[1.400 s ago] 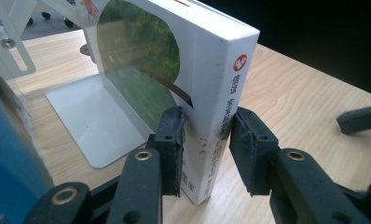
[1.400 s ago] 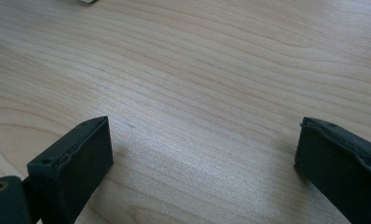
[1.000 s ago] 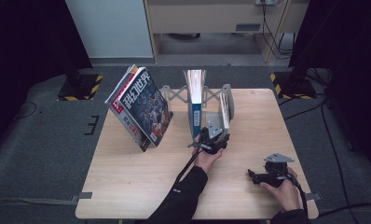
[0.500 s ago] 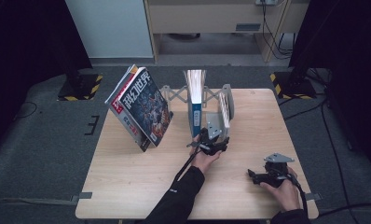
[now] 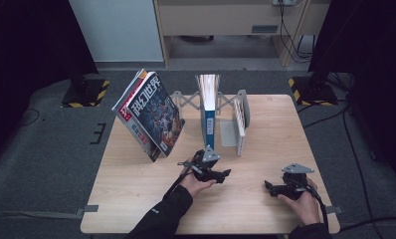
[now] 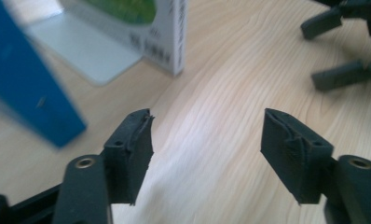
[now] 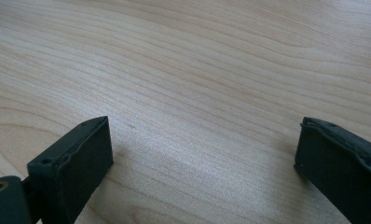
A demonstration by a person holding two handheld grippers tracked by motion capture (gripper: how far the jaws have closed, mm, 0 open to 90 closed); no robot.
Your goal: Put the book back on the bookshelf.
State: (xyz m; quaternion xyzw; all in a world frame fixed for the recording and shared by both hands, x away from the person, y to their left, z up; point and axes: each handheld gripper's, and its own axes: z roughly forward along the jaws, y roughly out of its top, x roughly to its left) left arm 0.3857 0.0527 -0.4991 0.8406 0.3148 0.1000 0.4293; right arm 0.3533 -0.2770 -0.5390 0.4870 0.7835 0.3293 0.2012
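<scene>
A thick blue-spined book [image 5: 208,114] stands upright in a grey expanding book rack [image 5: 228,102] at the back of the table. A thin white book [image 5: 241,124] leans on the rack's right bookend. At the left a colourful magazine [image 5: 153,117] stands tilted. My left gripper [image 5: 224,174] hovers in front of the blue book, open and empty. In the left gripper view it [image 6: 207,149] faces bare wood, with the blue book [image 6: 25,88] and white book [image 6: 162,32] beyond. My right gripper [image 5: 268,187] rests near the front right, open, with nothing between its fingers [image 7: 72,163].
The wooden table [image 5: 136,189] has free room across its front and left. The bookend's grey base plate [image 6: 88,49] lies flat beside the white book. The other gripper's jaws [image 6: 337,51] show at the upper right of the left gripper view. Dark stands flank the table's far corners.
My left gripper has drawn back from the books toward the near edge and slightly left. The right gripper has stayed in place.
</scene>
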